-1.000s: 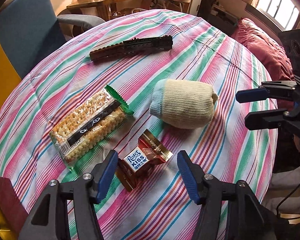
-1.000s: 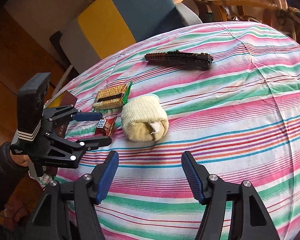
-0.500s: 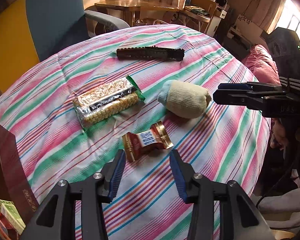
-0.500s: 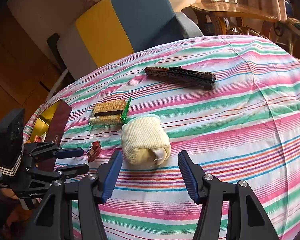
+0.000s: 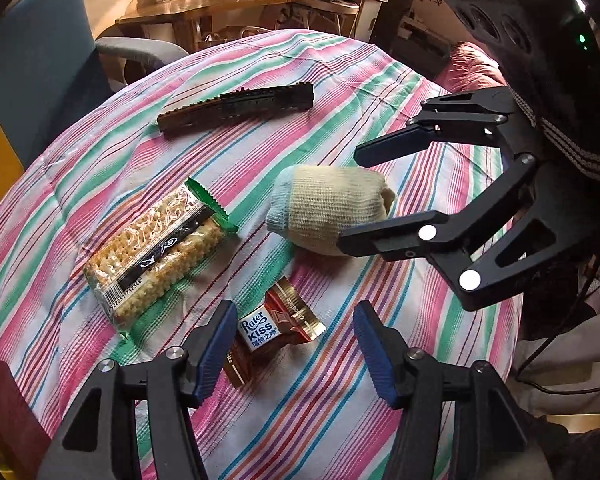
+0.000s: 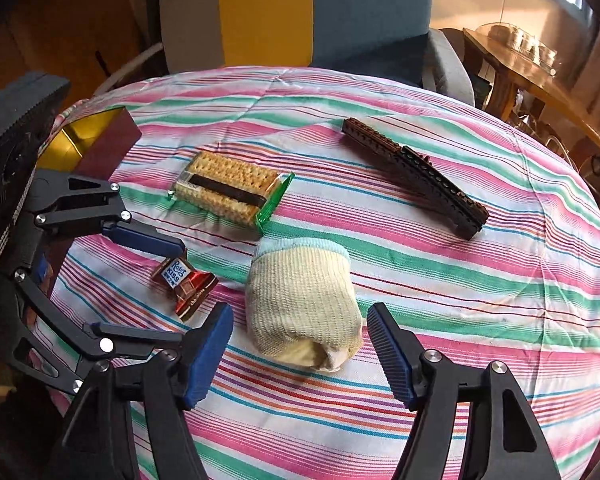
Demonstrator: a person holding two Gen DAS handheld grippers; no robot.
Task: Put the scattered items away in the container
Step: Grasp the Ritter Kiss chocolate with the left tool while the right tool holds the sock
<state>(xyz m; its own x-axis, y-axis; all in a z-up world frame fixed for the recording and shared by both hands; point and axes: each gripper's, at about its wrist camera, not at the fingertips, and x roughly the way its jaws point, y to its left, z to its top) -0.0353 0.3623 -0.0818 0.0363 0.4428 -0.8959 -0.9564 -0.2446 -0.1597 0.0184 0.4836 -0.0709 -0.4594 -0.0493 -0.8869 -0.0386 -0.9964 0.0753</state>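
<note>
A brown "Kiss" chocolate wrapper [image 5: 276, 332] [image 6: 184, 284] lies on the striped tablecloth [image 5: 260, 60] between the fingers of my left gripper [image 5: 296, 352] [image 6: 176, 292]. Its jaws are opening and the pads do not press the wrapper. A rolled cream sock [image 5: 328, 208] [image 6: 300, 300] lies beside it, and my right gripper [image 6: 300, 356] [image 5: 355, 199] straddles the sock's near end. Those jaws are opening too, with gaps on both sides. A cracker pack [image 5: 156, 256] [image 6: 232, 192] and a dark brick strip [image 5: 236, 106] [image 6: 416, 176] lie farther off. The dark red box [image 6: 100, 140] with a gold inside stands at the table's edge.
A blue and yellow armchair [image 6: 320, 12] stands behind the round table. A wooden table [image 5: 220, 4] with clear tubs and a red cushion [image 5: 472, 68] lie beyond. The two grippers stand close together over the wrapper and the sock.
My right gripper has slid across and rolled until its fingers straddle the sock. My left gripper pulled back from the chocolate wrapper, narrowed, then came forward around it again and widened.
</note>
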